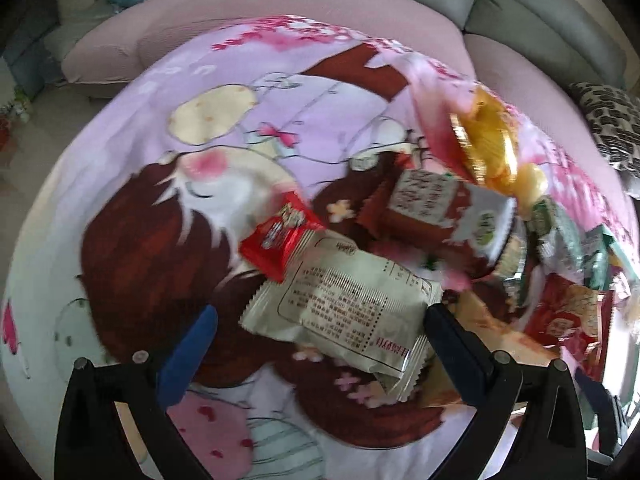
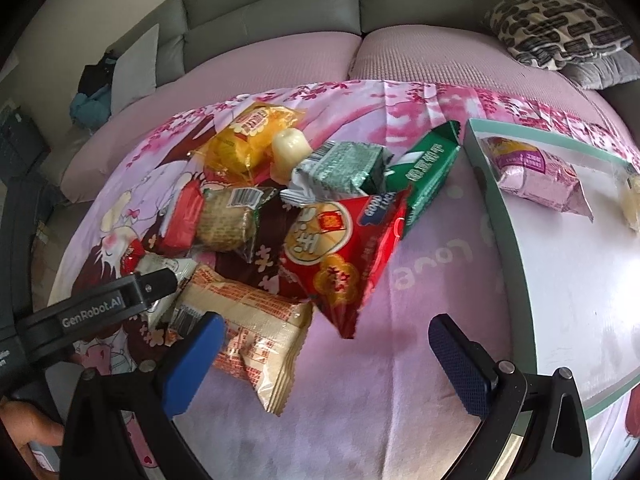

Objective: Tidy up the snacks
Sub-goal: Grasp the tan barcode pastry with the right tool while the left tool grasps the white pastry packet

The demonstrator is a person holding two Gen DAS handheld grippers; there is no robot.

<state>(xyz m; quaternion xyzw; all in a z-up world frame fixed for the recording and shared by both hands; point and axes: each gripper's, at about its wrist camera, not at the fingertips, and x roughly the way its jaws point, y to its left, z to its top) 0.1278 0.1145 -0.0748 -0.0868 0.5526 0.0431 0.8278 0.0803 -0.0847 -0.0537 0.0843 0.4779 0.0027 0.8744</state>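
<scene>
Your left gripper (image 1: 320,332) has its jaws spread wide around the pale cream printed snack packet (image 1: 344,300), not clamped on it. Your right gripper (image 2: 326,344) is likewise apart, holding nothing, above the pink cartoon-print cloth (image 2: 420,292). Just ahead lie the beige-and-orange wrapped packet (image 2: 256,328) and the red triangular foil bag (image 2: 340,256). Farther right, the pink wrapped snack (image 2: 536,176) sits inside the white tray with green rim (image 2: 560,280).

printed cloth sheet (image 2: 420,264) soft, matt | red snack bag (image 2: 340,248) glossy foil-look plastic, crinkled | cream wafer packet (image 2: 256,320) shiny film | green packet (image 2: 430,172) glossy | tray (image 2: 492,200) smooth, sheeny inside | right gripper (image 2: 326,356) pads blue, rough-textured | sofa (image 2: 280,4) grey, smooth, leather-like
</scene>
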